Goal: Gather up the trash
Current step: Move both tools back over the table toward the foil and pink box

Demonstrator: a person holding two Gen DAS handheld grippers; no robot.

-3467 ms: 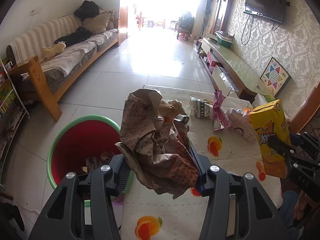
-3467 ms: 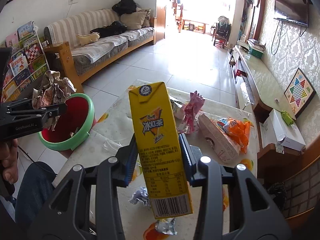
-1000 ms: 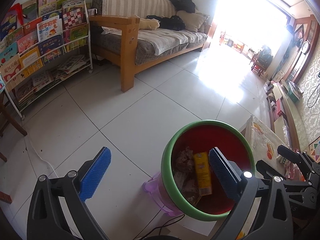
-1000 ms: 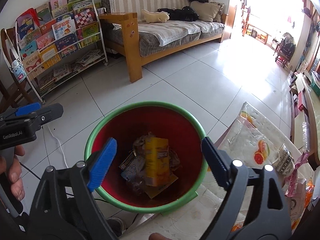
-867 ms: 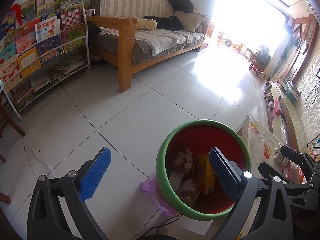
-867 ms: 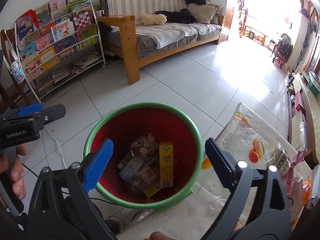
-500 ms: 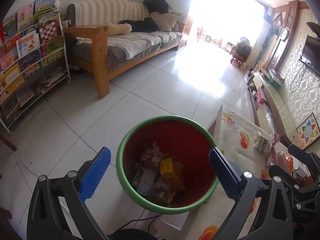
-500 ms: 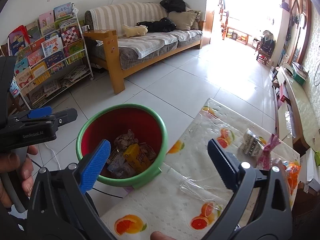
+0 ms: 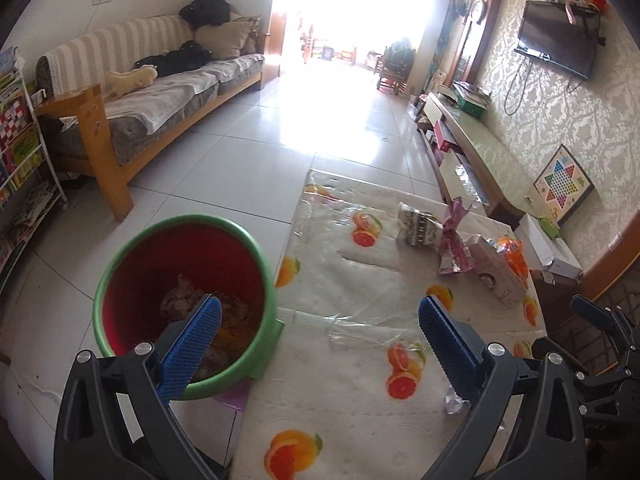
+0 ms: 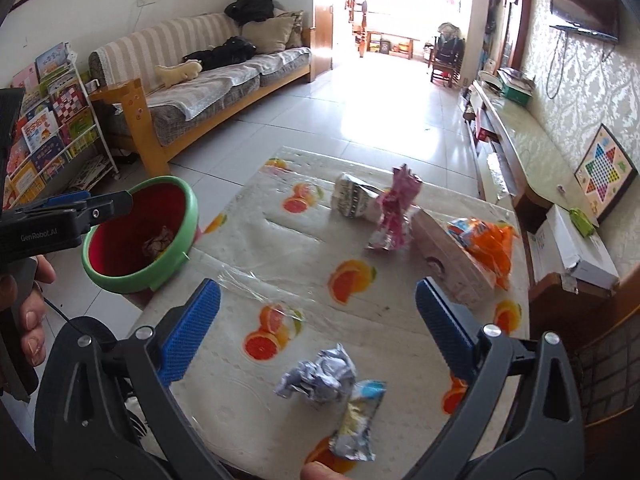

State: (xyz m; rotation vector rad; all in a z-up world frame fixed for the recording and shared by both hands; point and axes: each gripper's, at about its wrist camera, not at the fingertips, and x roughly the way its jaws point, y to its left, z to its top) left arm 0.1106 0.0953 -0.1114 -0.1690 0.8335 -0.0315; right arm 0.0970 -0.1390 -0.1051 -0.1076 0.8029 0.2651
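Both tools are spread wide with nothing between their blue pads: the left tool (image 9: pixel 318 344) hangs over the bench edge beside the bin, the right tool (image 10: pixel 316 330) over the bench (image 10: pixel 304 248) itself. The bin (image 9: pixel 264 280) is red inside with a green rim and holds crumpled paper. Trash lies on the orange-slice cloth: a crumpled silver foil ball (image 10: pixel 320 376) touching a flattened silver and blue wrapper (image 10: pixel 356 424) near the right tool, and farther off a squashed white printed pack (image 10: pixel 354 198), a twisted pink wrapper (image 10: pixel 396 208), a beige carton on its side (image 10: pixel 448 260) and an orange bag (image 10: pixel 488 244).
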